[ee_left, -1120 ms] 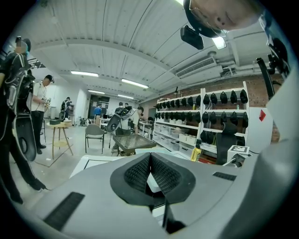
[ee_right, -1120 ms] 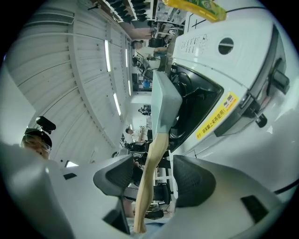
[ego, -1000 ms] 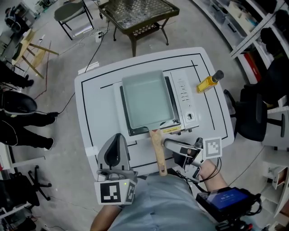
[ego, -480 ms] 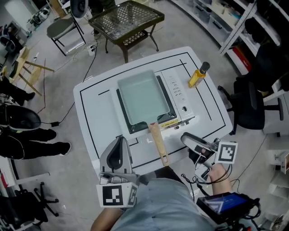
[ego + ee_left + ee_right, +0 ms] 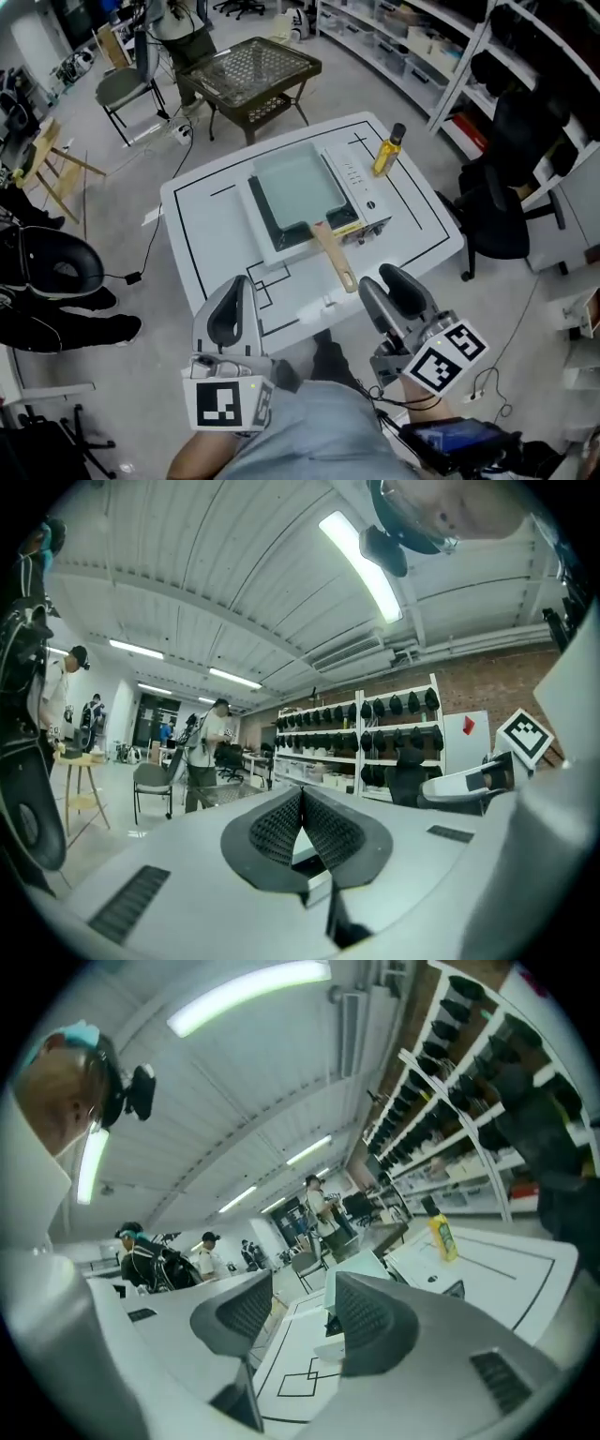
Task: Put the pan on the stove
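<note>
A pale green rectangular pan (image 5: 295,183) sits on the white tabletop stove (image 5: 361,192), its wooden handle (image 5: 335,255) pointing toward me. In the head view both grippers hang off the table's near edge, away from the pan. My left gripper (image 5: 241,283) is shut with nothing in it; in its own view the ribbed pads (image 5: 281,829) of the left gripper (image 5: 301,803) meet. My right gripper (image 5: 384,281) is open and empty, near the handle's end but apart from it. In its own view the right gripper (image 5: 300,1302) shows a wide gap, with the pan's edge (image 5: 352,1271) beyond.
A yellow oil bottle (image 5: 387,150) stands on the white table (image 5: 216,244) right of the stove, also the bottle (image 5: 441,1232). Behind are a wire-top table (image 5: 248,70) and a folding chair (image 5: 122,89). An office chair (image 5: 497,216) and shelves (image 5: 450,37) are right; people (image 5: 47,272) stand left.
Both grippers have drawn back from the table toward me. The right gripper left the spot beside the handle and rose. The pan stays on the stove.
</note>
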`<state>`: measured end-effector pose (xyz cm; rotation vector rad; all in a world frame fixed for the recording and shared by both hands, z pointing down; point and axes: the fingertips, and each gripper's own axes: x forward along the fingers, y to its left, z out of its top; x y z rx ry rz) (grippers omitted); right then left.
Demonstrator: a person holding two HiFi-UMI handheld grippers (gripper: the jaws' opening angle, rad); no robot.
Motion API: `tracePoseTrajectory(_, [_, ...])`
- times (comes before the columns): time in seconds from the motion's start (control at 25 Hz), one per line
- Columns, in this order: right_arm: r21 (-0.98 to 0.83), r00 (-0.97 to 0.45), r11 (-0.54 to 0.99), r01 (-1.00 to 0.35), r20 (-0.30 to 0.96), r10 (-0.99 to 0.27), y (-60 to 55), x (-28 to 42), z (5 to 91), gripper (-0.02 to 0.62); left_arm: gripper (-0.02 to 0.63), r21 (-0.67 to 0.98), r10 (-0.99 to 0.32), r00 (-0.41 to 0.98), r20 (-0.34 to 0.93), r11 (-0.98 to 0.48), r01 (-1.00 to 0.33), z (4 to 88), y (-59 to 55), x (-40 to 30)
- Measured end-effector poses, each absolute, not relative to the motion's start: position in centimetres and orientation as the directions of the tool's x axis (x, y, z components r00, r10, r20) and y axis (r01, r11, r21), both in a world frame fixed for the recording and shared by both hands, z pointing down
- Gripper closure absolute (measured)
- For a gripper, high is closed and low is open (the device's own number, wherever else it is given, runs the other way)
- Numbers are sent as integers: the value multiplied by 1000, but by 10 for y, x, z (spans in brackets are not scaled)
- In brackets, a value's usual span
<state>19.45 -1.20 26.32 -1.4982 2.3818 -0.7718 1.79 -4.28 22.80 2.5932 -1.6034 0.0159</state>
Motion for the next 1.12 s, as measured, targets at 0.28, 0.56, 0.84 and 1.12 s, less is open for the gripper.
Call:
tracePoseTrajectory(0.28, [-160, -285, 266, -951, 112, -952, 25, 124, 272, 517, 588, 38, -876, 482, -6, -482, -875, 218, -1, -3])
tracePoseTrajectory(0.56, [-73, -262, 259, -963, 45, -964, 53, 91, 252, 529, 588, 14, -874, 484, -44, -485, -874, 212, 24, -23])
tracePoseTrajectory(0.84, [-40, -262, 260, -965, 49, -964, 62, 82, 256, 534, 588, 29, -874, 483, -54, -484, -874, 220, 35, -30])
tracePoseTrajectory(1.12, [-29, -275, 274, -961, 43, -960, 65, 73, 255, 535, 588, 27, -872, 485, -64, -487, -873, 219, 37, -33])
